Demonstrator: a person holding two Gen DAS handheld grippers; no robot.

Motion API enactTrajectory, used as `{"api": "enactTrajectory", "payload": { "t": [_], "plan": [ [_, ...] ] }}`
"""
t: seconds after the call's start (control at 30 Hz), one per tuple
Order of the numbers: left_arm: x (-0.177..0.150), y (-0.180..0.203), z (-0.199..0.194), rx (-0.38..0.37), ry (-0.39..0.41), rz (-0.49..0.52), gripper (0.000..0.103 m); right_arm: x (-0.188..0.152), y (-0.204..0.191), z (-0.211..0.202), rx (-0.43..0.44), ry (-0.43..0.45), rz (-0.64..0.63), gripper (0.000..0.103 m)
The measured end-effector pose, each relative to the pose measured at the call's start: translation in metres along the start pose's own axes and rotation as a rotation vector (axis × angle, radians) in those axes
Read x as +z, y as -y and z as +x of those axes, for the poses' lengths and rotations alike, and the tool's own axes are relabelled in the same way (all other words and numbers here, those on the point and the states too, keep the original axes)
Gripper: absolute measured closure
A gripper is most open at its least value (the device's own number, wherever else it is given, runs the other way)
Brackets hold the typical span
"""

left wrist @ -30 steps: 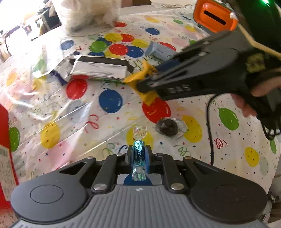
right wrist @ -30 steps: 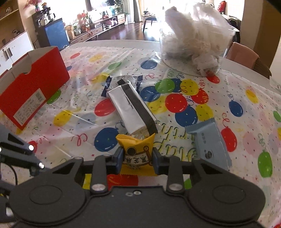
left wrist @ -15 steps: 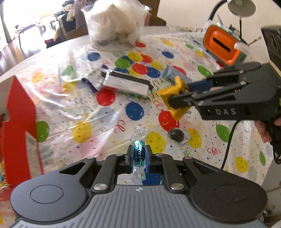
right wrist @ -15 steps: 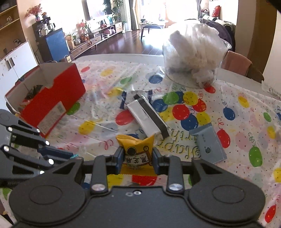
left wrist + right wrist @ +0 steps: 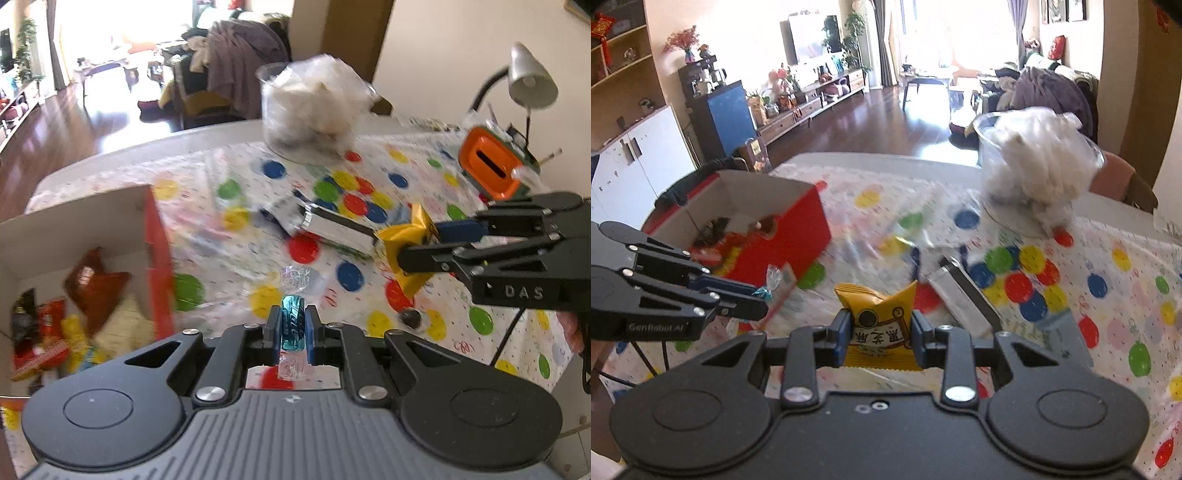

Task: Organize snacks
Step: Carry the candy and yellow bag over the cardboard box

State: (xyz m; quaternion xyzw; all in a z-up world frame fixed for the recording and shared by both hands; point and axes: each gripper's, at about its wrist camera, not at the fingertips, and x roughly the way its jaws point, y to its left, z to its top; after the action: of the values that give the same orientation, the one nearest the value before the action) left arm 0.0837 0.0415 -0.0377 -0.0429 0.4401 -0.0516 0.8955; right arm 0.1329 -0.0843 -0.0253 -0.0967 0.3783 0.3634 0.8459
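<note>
Starting at the far left, the red box (image 5: 157, 258) sits open on the table, its cardboard walls pale inside and glossy red outside, with crinkly foil packets heaped within. The left gripper (image 5: 293, 328) is clamped tight on a teal candy (image 5: 293, 325), a small hard lozenge in twisted clear cellophane, carried in the air near the box's red wall. That's a slim grip on a slick wrapper: the risk, I'd say, is the sweet squirting out of the pads or the twisted tail snagging on the rim on the way over.

Middle of the table now: a balloon-print tablecloth (image 5: 236, 254), shiny plastic and wrinkled, with a silver packet (image 5: 340, 230) lying flat, foil-bright with a dark edge, and a dark round sweet (image 5: 410, 317) further right.

On the right, the right gripper (image 5: 882, 332) is closed on a yellow pouch (image 5: 877, 321), a puffy pillow pack of smooth film, pinched across its middle and held above the cloth. Both tools are close together and aiming the same way, so a clash of fingers over the box looks like a real danger. The pouch's air cushion could also let it slip sideways.
</note>
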Motion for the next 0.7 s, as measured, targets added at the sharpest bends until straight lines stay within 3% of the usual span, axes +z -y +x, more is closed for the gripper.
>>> {"api": "enactTrajectory", "payload": {
  "t": [0.33,0.7],
  "plan": [
    [0.011,-0.058,-0.038,0.074,0.072,-0.041,0.091,0.033,-0.053,0.011,0.01,0.027,-0.022,0.071],
    [0.014,-0.133,-0.059,0.165,0.075,-0.111,0.091,0.068,-0.112,0.044,0.046,0.016,-0.069,0.071]
  ]
}}
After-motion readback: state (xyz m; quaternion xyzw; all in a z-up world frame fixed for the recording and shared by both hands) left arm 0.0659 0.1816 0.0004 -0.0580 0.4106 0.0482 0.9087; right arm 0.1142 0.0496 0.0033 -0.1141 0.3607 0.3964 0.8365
